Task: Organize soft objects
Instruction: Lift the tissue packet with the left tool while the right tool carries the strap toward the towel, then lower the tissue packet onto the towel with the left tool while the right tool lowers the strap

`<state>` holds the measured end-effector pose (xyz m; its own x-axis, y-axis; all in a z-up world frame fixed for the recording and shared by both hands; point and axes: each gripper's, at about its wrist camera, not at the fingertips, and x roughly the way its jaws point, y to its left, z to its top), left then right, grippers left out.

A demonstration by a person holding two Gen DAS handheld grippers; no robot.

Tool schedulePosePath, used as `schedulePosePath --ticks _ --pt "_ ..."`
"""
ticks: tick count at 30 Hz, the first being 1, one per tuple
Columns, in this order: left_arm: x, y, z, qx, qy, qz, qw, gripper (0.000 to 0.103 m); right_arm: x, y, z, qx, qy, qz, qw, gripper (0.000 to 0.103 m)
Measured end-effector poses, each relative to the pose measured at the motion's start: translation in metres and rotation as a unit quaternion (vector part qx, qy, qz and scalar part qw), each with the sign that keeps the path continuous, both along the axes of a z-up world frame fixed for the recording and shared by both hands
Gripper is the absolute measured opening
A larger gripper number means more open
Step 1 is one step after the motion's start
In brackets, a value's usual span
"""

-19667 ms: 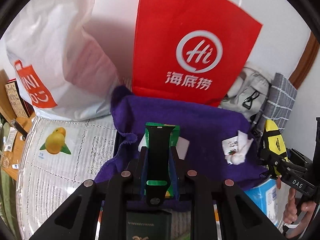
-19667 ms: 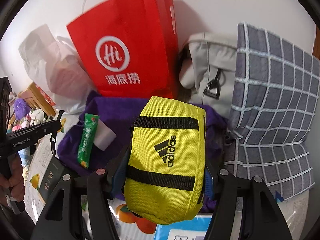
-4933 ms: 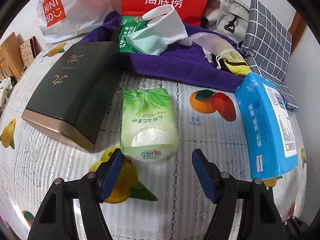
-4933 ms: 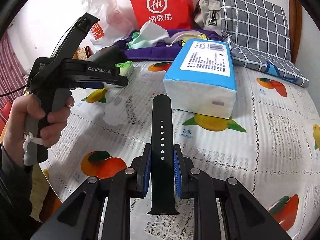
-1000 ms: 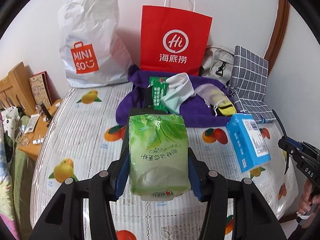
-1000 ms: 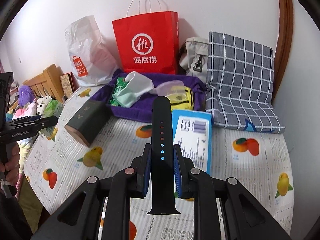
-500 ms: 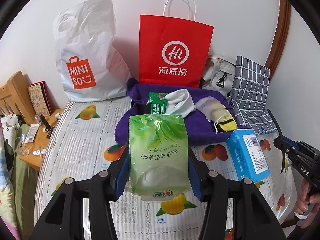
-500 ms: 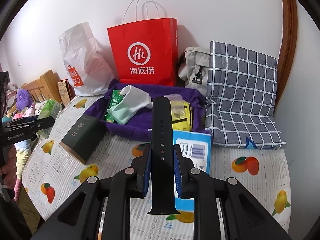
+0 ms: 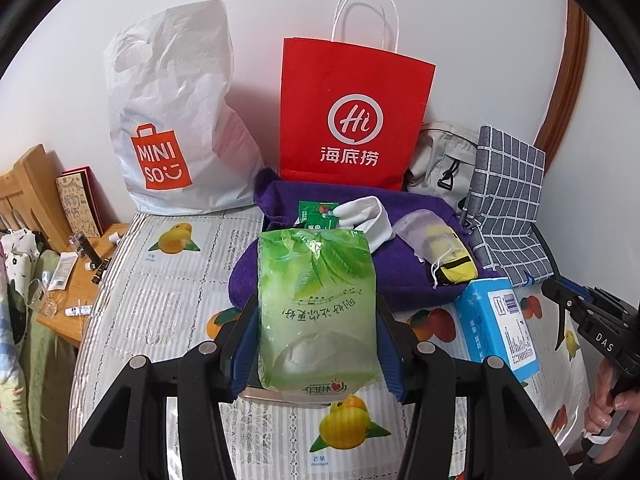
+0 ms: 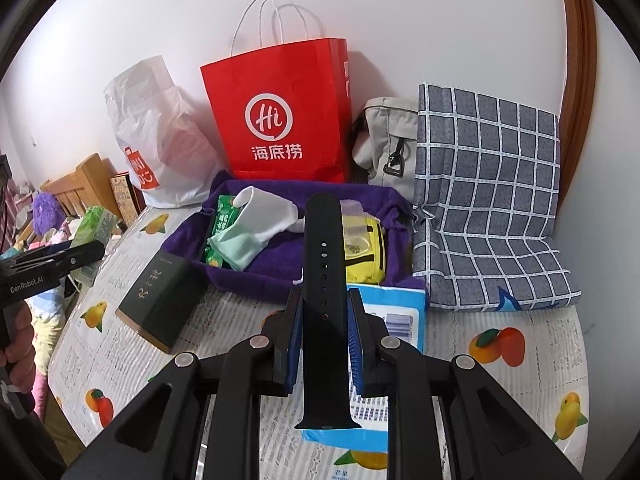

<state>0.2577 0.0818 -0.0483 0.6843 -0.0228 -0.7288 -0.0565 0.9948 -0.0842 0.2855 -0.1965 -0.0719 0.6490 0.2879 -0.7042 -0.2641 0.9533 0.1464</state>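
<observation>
My left gripper (image 9: 316, 344) still clamps the green tissue pack (image 9: 316, 312), my right gripper (image 10: 322, 344) the black watch strap (image 10: 323, 304). Both have moved closer to the purple towel (image 10: 276, 260) at the far side, under the red bag (image 10: 280, 112).

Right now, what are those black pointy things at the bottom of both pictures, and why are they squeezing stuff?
Those are tongs, and a person holds one in each hand. A small camera sits on each, looking forward along its two fingers, so each picture is what one pair of tongs sees.

The left tongs squeeze a green tissue pack. The right tongs pinch a black watch strap.

Below them is a table with a fruit-print cloth. On it lie a purple towel holding a white sock, a green snack packet and a yellow pouch. Beside it are a blue tissue pack and a dark box. At the back stand a red paper bag and a white plastic bag.
</observation>
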Motion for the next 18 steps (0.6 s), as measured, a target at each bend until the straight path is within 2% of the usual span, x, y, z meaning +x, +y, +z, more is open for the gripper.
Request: schedulePosePath --ticks 18 --pt "0.024 -0.006 0.007 0.007 -0.002 -0.005 1.0000 0.050 0.024 -0.001 0.011 0.009 -0.011 -0.004 1.000 0.020"
